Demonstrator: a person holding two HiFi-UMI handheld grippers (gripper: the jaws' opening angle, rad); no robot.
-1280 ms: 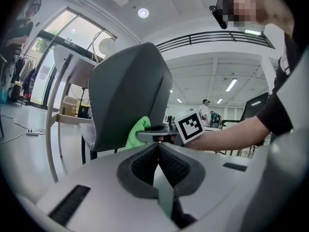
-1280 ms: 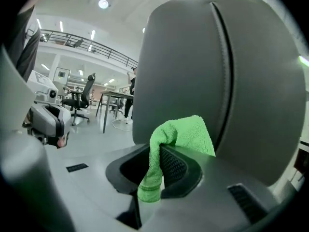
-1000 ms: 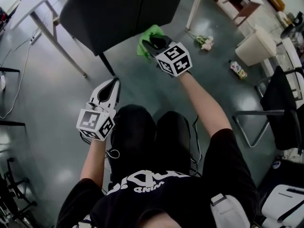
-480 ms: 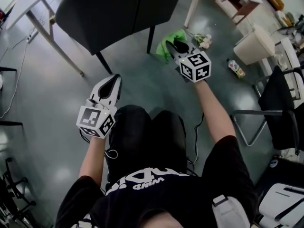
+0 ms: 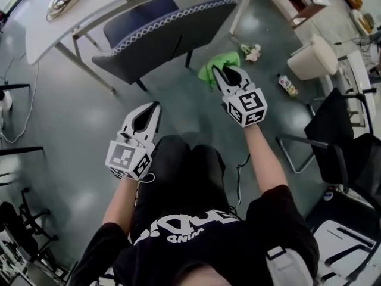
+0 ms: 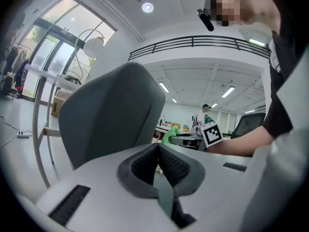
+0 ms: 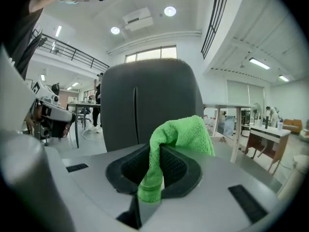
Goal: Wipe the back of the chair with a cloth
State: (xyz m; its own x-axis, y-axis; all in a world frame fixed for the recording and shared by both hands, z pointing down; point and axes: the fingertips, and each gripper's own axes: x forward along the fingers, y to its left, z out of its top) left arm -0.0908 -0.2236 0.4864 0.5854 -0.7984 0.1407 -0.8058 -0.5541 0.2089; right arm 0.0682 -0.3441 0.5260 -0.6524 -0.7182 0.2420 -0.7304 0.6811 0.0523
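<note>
A dark grey chair (image 5: 161,37) stands in front of me, its tall back (image 7: 145,105) facing both grippers. A green cloth (image 5: 217,67) is pinched in my right gripper (image 5: 229,75), which is shut on it; the cloth (image 7: 176,144) bunches up over the jaws, a short way off the chair back. My left gripper (image 5: 146,117) hangs lower at the left with its jaws shut and nothing between them, the chair back (image 6: 111,115) close ahead of it.
A white table (image 5: 65,16) stands behind the chair. On the floor to the right lie a small flower bunch (image 5: 253,52), a bottle (image 5: 287,85) and a cream bin (image 5: 311,58). A black chair (image 5: 336,148) stands at the right.
The head camera has tipped up, so the whole chair and table show. My right gripper with the cloth has moved right and away from the chair back. The left gripper stays low.
</note>
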